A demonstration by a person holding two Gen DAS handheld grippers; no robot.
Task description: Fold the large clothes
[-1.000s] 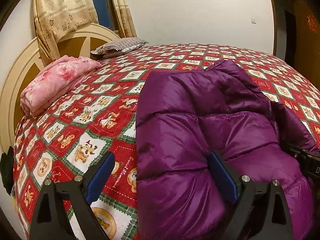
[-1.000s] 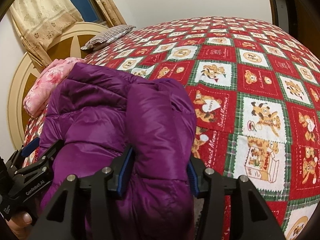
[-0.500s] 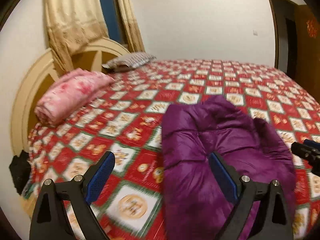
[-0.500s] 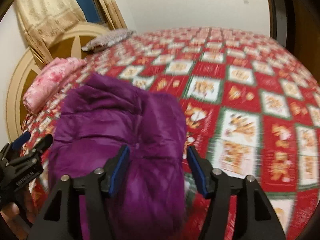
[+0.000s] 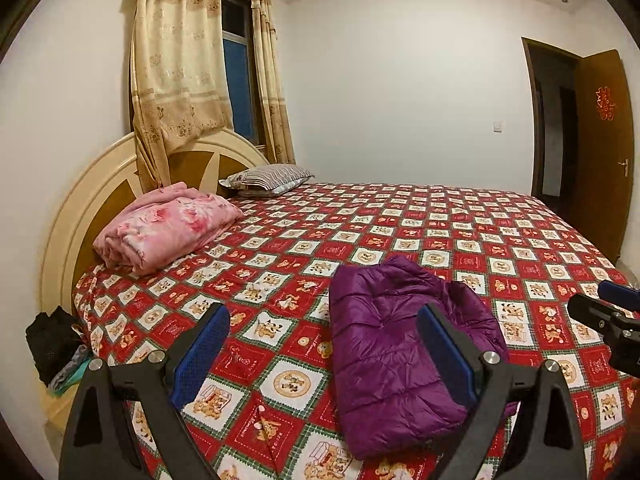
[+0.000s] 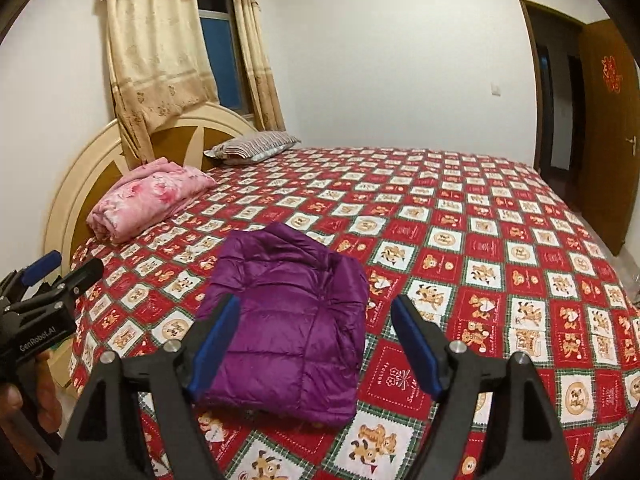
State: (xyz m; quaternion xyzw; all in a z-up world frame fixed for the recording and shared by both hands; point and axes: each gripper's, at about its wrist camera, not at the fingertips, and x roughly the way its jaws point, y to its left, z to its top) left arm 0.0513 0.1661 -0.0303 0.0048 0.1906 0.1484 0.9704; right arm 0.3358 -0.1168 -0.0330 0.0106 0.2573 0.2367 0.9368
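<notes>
Jacket [image 6: 288, 316] folded on bed [image 6: 480, 240], both claws [image 5: 324, 344] [image 6: 316, 338] open, empty above it; best to check edges, then lift away.

Purple puffer jacket [image 5: 394, 364] [image 6: 288, 320]: quilted, shiny, folded into compact rectangular bundle, lying flat on red patterned bedspread [image 5: 460, 232] [image 6: 460, 208] near front edge.
</notes>
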